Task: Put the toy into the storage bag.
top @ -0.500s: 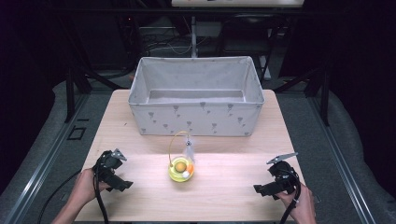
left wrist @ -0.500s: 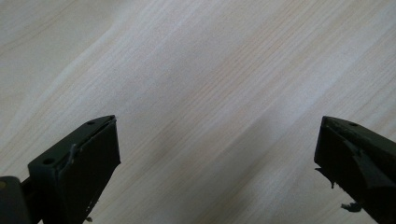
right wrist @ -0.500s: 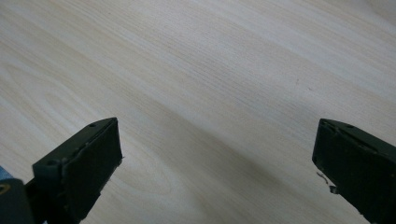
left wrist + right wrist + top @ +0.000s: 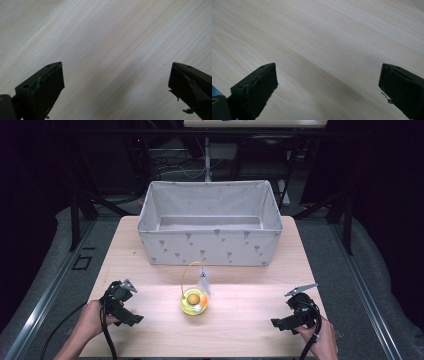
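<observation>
- wooden table — pale, lit at the near middle
- grey fabric bin on the far half, open top, inside bare
- left gripper at near left, held in a hand, jaws spread wide over bare wood, gripping nothing
- right gripper at near right, jaws wide apart too — nothing between them
- small yellow toy with a wire loop, near centre, between the grippers, well apart from both, just in front of the bin

Matt pale wood-grain table, soft printed-cloth bin, glossy yellow plastic toy.
</observation>
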`<action>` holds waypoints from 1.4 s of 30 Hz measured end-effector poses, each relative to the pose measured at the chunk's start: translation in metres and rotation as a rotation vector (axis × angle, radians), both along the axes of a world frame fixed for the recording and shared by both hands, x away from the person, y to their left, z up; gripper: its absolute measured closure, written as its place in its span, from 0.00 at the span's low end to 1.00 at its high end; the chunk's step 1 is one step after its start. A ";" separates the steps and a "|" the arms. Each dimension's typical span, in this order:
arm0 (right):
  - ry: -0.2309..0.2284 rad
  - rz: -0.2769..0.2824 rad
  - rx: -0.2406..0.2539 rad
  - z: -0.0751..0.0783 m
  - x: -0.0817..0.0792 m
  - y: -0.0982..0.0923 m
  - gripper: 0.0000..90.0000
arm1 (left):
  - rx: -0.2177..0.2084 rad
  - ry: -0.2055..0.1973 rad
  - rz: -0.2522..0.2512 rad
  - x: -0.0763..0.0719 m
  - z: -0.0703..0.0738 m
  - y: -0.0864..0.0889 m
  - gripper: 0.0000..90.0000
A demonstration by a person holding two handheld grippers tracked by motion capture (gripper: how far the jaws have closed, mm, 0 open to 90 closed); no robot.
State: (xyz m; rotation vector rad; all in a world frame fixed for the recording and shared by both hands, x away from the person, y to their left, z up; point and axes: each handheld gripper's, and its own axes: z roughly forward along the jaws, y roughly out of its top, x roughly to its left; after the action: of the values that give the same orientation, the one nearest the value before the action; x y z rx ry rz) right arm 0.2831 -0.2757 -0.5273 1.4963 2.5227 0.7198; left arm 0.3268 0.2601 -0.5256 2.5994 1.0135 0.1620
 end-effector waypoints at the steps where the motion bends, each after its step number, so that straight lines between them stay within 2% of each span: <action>1: -0.003 0.000 0.002 0.000 0.000 0.000 0.02 | 0.000 0.000 0.000 0.000 0.000 0.000 0.00; 12: 0.000 0.004 0.000 0.000 -0.001 0.001 0.02 | 0.023 -0.001 -0.065 0.000 0.018 -0.012 0.00; 15: 0.003 0.013 -0.007 0.001 0.000 0.001 0.03 | 0.010 -0.013 -0.060 0.002 0.026 -0.014 0.00; 24: -0.002 0.009 -0.007 0.001 -0.001 0.003 0.03 | -0.009 -0.018 -0.095 0.006 0.051 -0.028 0.00; 34: 0.005 0.009 0.002 0.000 -0.002 0.004 0.03 | -0.015 0.005 -0.146 0.013 0.065 -0.046 0.00; 42: 0.002 0.016 0.000 0.000 -0.002 0.004 0.03 | -0.027 0.000 -0.192 0.019 0.076 -0.060 0.00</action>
State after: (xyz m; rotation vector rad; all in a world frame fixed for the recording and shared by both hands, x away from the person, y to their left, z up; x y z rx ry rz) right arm 0.2807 -0.2714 -0.5270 1.4791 2.5387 0.7216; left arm 0.3457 0.2001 -0.4499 2.6535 0.7549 0.0997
